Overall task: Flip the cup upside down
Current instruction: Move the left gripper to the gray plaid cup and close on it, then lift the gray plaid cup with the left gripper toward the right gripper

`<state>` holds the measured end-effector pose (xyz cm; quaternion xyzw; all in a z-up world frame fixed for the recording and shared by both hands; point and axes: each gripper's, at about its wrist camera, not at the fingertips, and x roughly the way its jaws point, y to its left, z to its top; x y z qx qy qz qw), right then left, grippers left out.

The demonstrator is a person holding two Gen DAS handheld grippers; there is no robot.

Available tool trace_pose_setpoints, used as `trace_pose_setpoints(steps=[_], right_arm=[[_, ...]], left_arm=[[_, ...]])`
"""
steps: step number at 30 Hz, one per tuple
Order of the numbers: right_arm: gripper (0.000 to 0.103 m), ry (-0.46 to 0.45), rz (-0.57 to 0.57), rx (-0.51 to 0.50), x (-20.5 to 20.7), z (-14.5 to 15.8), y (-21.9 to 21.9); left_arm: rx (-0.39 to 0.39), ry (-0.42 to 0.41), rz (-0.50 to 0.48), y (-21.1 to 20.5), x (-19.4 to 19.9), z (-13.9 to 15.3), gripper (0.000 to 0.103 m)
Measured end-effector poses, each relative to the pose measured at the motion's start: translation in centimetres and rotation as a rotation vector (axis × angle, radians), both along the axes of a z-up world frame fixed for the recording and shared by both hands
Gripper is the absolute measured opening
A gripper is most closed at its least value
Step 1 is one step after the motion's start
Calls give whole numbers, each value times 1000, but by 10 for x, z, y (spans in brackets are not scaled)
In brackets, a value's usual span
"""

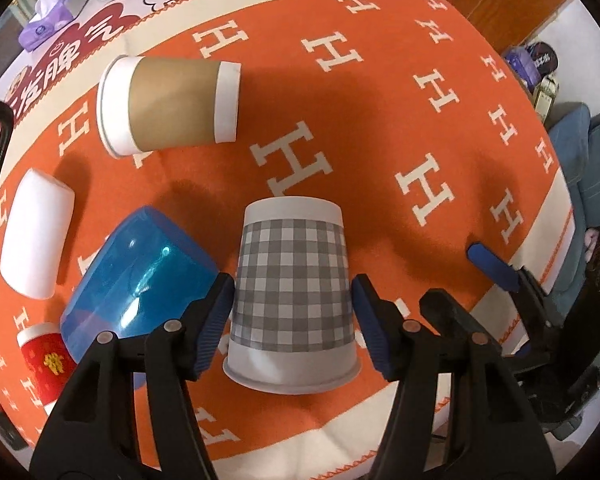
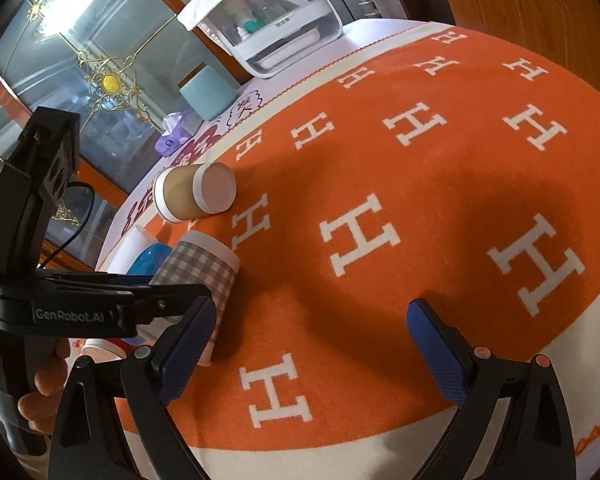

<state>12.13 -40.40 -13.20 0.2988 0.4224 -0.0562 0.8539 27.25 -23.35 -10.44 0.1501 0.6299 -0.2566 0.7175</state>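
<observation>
A grey checked paper cup stands upside down on the orange cloth, rim down, between the fingers of my left gripper. The left jaws stand open, a small gap on each side of the cup. The cup also shows in the right wrist view, partly behind the left gripper body. My right gripper is open and empty over the cloth, to the right of the cup. Its blue fingertip also shows in the left wrist view.
A brown-sleeved paper cup lies on its side at the back. A blue plastic cup, a white cup and a small red cup sit left. A tissue pack, teal container and white box stand behind.
</observation>
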Motion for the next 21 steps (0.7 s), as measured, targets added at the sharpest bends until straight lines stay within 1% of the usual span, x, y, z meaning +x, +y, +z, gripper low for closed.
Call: trace_pose_setpoints(steps=[6,10,13,17,21], right_arm=[[98,-18,9,-6,-13,12,13],[98,-29,38,-13,-23,23,34],[98,-36,66,-18,-32,32,53],[98,-47,106,-35,-46,41,79],[98,-36,141,-40,-56,42,102]], left_arm=[[-43,-48,17,25,-24,33,57],[-58,-94,54,61,-50,56,57],[-64,-118,116,94,-71,66,57],[-99,-98,213,135,-91,62,57],[-137,-52,343,168,-109,41,57]])
